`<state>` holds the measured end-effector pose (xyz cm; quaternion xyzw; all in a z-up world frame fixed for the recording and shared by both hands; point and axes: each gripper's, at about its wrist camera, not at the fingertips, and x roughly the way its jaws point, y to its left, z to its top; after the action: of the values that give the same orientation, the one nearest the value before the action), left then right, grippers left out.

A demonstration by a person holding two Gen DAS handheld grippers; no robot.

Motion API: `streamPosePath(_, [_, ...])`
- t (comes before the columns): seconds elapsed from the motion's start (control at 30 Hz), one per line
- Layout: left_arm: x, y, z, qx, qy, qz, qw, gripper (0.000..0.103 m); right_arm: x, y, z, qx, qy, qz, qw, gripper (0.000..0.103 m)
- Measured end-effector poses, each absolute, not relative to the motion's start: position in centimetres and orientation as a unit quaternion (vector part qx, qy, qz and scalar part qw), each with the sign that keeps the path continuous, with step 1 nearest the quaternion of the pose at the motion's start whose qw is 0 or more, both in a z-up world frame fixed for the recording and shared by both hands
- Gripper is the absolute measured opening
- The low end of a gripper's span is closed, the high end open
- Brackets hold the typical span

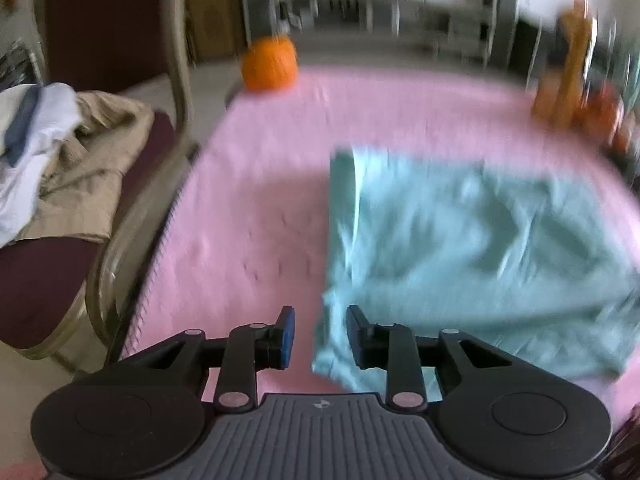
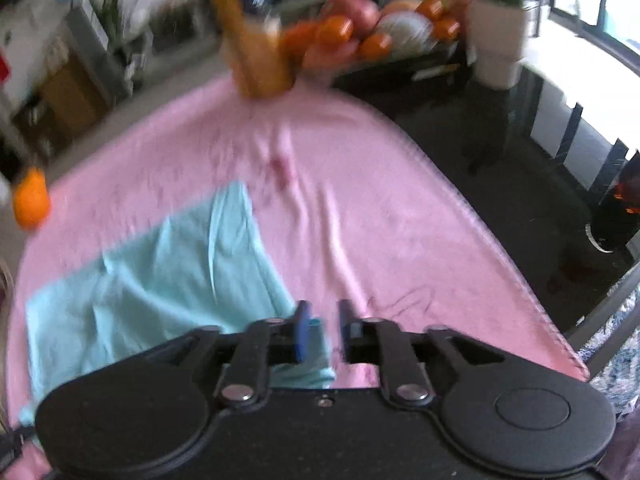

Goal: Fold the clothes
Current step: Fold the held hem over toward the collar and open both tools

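Your left claw hangs with its jaws partly apart, angled down over the near left corner of the light blue garment; its blue-padded fingers straddle that corner's edge, but the blur does not let you tell whether either pad touches the cloth, and nothing is pinched between them. Your right claw is likewise partly apart, set at the garment's near right corner, with a strip of the fabric lying in the gap between the fingers and no pad visibly pressing on it. The garment itself lies spread and wrinkled on the pink blanket that covers the counter, with one narrow folded band running along its left edge in the left wrist view. Beyond the garment, at the blanket's far left corner, sits an orange pumpkin. Beyond the garment to the far right stand a tall yellow-brown object, too blurred to name, and just beside it a heap of orange and red produce. Left of the garment, off the counter, a chair with a dark red seat carries a pile of beige, white and blue clothes. Right of the garment, past the blanket's edge, the surface is dark.
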<state>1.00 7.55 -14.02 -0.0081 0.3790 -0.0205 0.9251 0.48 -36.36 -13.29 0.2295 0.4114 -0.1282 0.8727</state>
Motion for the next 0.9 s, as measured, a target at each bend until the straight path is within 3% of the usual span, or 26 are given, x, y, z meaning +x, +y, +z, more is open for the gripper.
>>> streamPosePath(0.1, [1.7,7.1,-12.9,-0.016,0.339,-0.063,0.939,0.022,-0.3,-36.8,-12.7,0.277,0.380,-0.079,0.879,0.026])
streamPosePath(0.2, [4.8,3.7,-13.9,0.017,0.365,-0.121,0.923,0.023,2.1,-35.0,-14.1,0.289,0.433,-0.017,0.854,0.025])
streamPosePath(0.27, [6.6,2.3,-15.3,0.002,0.393,-0.150,0.907,0.024,4.0,-33.3,-14.5,0.249,0.452,-0.021,0.856,0.020])
streamPosePath(0.43, [8.2,0.2,-18.8,0.030,0.447,-0.157,0.880,0.020,7.0,-31.6,-15.9,0.174,0.483,-0.078,0.854,0.021])
streamPosePath(0.63, [2.9,2.4,-18.0,0.072,0.505,-0.221,0.831,0.019,4.4,-31.4,-17.1,0.140,0.562,-0.023,0.815,0.020])
streamPosePath(0.77, [-1.4,6.3,-15.8,0.018,0.456,-0.245,0.856,0.020,-0.6,-34.5,-15.6,0.218,0.544,0.020,0.810,0.020])
streamPosePath(0.9, [0.1,7.0,-14.7,-0.044,0.392,-0.226,0.891,0.029,-3.0,-37.1,-14.7,0.285,0.485,0.030,0.826,0.020])
